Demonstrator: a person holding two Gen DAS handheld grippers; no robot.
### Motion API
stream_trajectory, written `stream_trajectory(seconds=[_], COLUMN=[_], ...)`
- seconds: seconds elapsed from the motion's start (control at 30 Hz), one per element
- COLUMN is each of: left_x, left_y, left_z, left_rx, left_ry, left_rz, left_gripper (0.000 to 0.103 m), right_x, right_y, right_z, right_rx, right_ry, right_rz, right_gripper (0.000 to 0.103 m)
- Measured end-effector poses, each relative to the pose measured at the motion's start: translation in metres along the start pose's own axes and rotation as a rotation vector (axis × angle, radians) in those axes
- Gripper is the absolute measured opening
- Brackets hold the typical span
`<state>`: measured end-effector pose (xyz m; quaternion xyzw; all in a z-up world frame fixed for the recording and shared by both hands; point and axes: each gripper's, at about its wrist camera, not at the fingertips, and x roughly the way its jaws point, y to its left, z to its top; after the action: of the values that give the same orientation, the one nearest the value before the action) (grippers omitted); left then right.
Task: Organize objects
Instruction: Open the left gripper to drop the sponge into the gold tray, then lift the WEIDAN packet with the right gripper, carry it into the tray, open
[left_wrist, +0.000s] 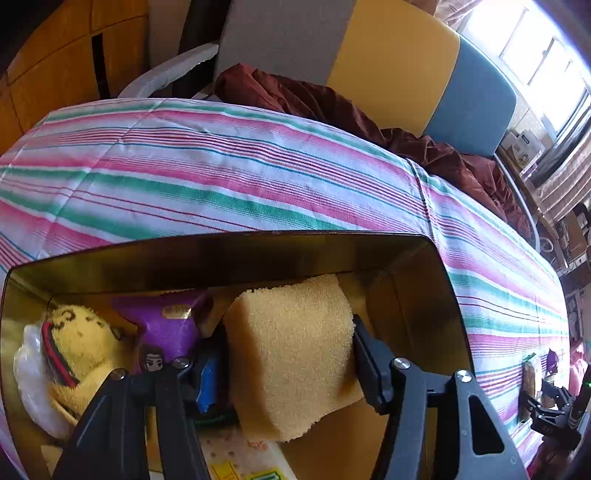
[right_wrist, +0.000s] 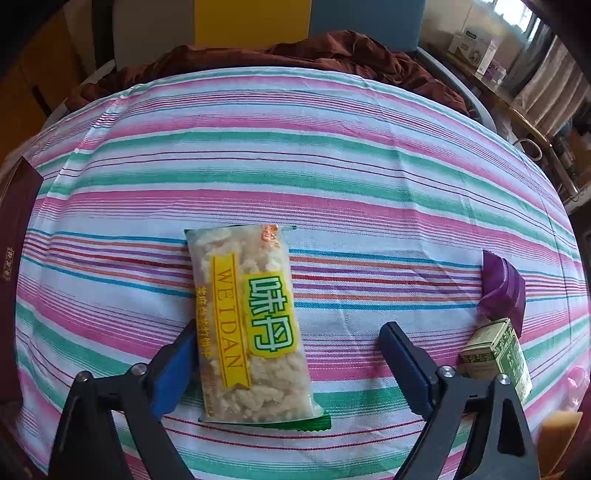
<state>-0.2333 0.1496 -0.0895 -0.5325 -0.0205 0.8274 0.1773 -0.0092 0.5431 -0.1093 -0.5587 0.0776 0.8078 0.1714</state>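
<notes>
Sponge (left_wrist: 295, 354) sits pinched in the left tongs (left_wrist: 290, 363), hanging inside the gold box (left_wrist: 229, 254) above a purple packet (left_wrist: 166, 325); lower it before letting go. Right tongs (right_wrist: 288, 354) are spread around the snack packet (right_wrist: 251, 325) on the striped surface (right_wrist: 258, 166); centre, then squeeze gently.

Snack packet (right_wrist: 251, 325) lies on the tablecloth (right_wrist: 332, 166) — small box (right_wrist: 496, 354) well right (comb (right_wrist: 504, 291) just behind it).

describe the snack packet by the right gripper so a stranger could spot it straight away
On the striped tablecloth, look between the open fingers of the right gripper. The snack packet lies flat there: clear wrap, pale crumbly contents, a yellow WEIDAN band, unlike the small green box and purple piece to its right.
</notes>
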Motion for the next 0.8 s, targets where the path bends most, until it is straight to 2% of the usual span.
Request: stream_trajectory(seconds=[0.1,0.17,0.2,0.23,0.27,0.37,0.47,0.8], left_x=[-0.01,-0.019,-0.023,-0.029,-0.03,-0.037,-0.057,-0.145], left_y=[0.0,0.001,0.001,-0.001,-0.003,-0.007,-0.004,-0.008], left_z=[-0.004,-0.005,-0.006,-0.007,-0.007,-0.007,-0.014,-0.102], left_rx=[-0.005,-0.011,-0.008,0.006,0.024,0.058,0.041,0.126], left_ry=[-0.026,-0.044,-0.057,-0.067,-0.071,-0.082,-0.119,-0.291], left_rz=[-0.005,-0.012,-0.016,-0.018,-0.016,0.028,0.028,0.07], left_gripper=[0.063,0.068,0.074,0.08,0.082,0.082,0.082,0.082], right_x=[-0.001,-0.004,-0.004,-0.004,-0.002,-0.004,-0.005,-0.004], right_y=[0.003,0.007,0.011,0.011,0.013,0.018,0.018,0.019], right_z=[-0.004,-0.004,-0.006,-0.006,-0.006,-0.007,-0.009,-0.006], right_rx=[-0.027,-0.054,-0.062,-0.066,-0.067,-0.068,-0.058,-0.023], right_ry=[-0.021,-0.037,-0.042,-0.045,-0.046,-0.049,-0.049,-0.037], right_rz=[0.012,0.013,0.015,0.015,0.016,0.015,0.021,0.036], right_gripper=[0.078,0.072,0.07,0.07,0.07,0.069,0.069,0.069])
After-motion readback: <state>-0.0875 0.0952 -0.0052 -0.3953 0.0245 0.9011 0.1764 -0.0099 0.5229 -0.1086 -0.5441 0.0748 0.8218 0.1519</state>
